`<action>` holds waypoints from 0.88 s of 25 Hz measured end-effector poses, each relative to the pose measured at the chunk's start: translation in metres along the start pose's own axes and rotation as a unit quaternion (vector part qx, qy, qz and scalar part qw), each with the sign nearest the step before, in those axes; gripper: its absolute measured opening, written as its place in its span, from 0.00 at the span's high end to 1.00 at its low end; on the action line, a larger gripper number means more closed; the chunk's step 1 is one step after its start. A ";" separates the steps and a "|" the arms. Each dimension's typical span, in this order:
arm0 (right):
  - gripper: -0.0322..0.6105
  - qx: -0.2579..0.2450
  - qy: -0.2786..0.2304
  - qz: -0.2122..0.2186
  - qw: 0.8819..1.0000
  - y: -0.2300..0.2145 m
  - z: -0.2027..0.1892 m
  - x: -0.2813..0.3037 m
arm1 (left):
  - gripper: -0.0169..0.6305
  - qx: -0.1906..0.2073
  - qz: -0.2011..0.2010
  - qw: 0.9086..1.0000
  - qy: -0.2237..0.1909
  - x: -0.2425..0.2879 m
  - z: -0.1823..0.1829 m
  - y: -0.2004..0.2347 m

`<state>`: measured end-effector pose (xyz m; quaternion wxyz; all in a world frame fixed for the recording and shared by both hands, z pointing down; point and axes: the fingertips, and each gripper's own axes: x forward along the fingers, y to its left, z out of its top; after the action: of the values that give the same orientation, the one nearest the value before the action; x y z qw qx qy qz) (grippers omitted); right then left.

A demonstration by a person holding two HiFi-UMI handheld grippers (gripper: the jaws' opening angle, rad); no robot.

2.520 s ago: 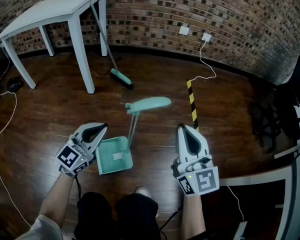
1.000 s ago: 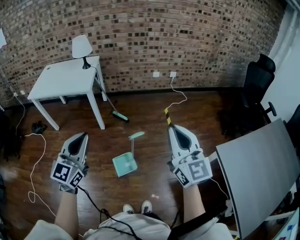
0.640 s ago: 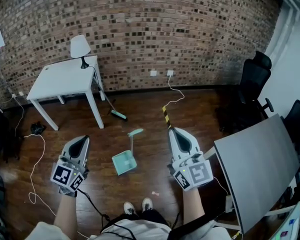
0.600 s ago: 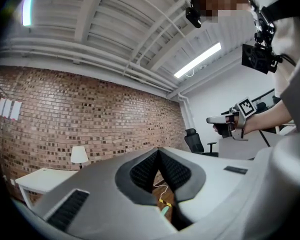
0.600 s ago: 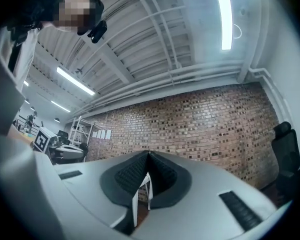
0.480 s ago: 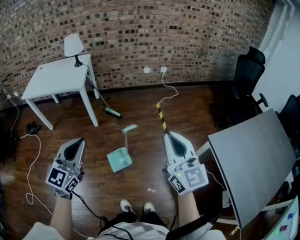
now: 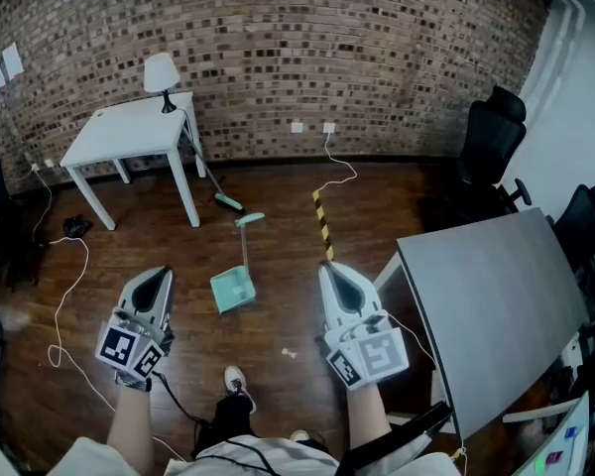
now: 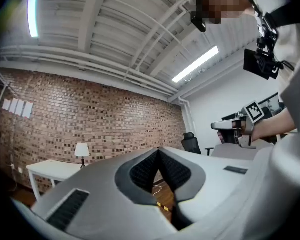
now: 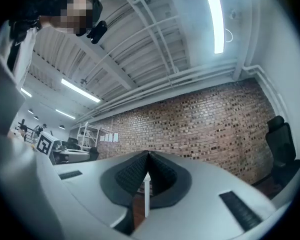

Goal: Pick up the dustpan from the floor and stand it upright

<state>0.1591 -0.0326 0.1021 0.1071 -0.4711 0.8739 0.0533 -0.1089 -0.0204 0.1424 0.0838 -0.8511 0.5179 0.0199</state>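
Observation:
The teal dustpan (image 7: 232,291) sits on the dark wood floor ahead of me, its long handle (image 7: 245,251) rising from the pan to a teal grip. My left gripper (image 7: 160,274) hovers to the pan's left, well apart from it, jaws shut and empty. My right gripper (image 7: 331,270) floats to its right, also shut on nothing. In the left gripper view the left gripper (image 8: 159,151) has its fingertips pressed together in front of the brick wall. The right gripper (image 9: 148,154) looks the same in its own view. The dustpan shows in neither gripper view.
A broom (image 7: 227,203) leans against the white table (image 7: 129,127), which carries a lamp (image 7: 161,70). A yellow-black strip (image 7: 322,224) lies on the floor. A grey tabletop (image 7: 496,305) and black office chair (image 7: 491,127) stand right. A white cable (image 7: 64,296) trails left; my shoe (image 7: 235,380) is below.
I have backed away from the dustpan, which stays put on the floor. Both grippers came back with me, still shut and empty. The grey tabletop now reaches further into view.

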 end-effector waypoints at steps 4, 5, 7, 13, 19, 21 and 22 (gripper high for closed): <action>0.95 0.008 0.011 0.030 0.999 0.015 0.012 -0.074 | 0.96 -0.006 0.020 1.000 0.010 -0.048 0.000 -0.071; 0.95 0.010 0.017 0.034 0.999 0.019 0.015 -0.091 | 0.96 -0.011 0.021 1.000 0.015 -0.060 0.001 -0.088; 0.95 0.014 0.027 0.037 0.999 0.027 0.019 -0.121 | 0.96 -0.007 0.012 1.000 0.025 -0.081 0.007 -0.118; 0.95 0.010 0.035 0.045 0.998 0.046 0.031 -0.169 | 0.96 0.023 -0.002 0.999 0.034 -0.115 0.032 -0.167; 0.95 0.011 0.040 0.047 0.998 0.071 0.029 -0.193 | 0.96 0.020 -0.015 0.999 0.033 -0.132 0.037 -0.185; 0.95 0.009 0.046 0.045 0.998 0.070 0.030 -0.200 | 0.96 0.023 -0.020 0.999 0.031 -0.133 0.039 -0.193; 0.95 0.010 0.047 0.043 0.998 0.070 0.031 -0.203 | 0.96 0.022 -0.022 0.999 0.031 -0.134 0.039 -0.196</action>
<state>0.2133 0.1764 0.1197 0.0680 -0.4344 0.8977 0.0273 0.0043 0.1913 0.1441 0.0868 -0.8604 0.5019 -0.0195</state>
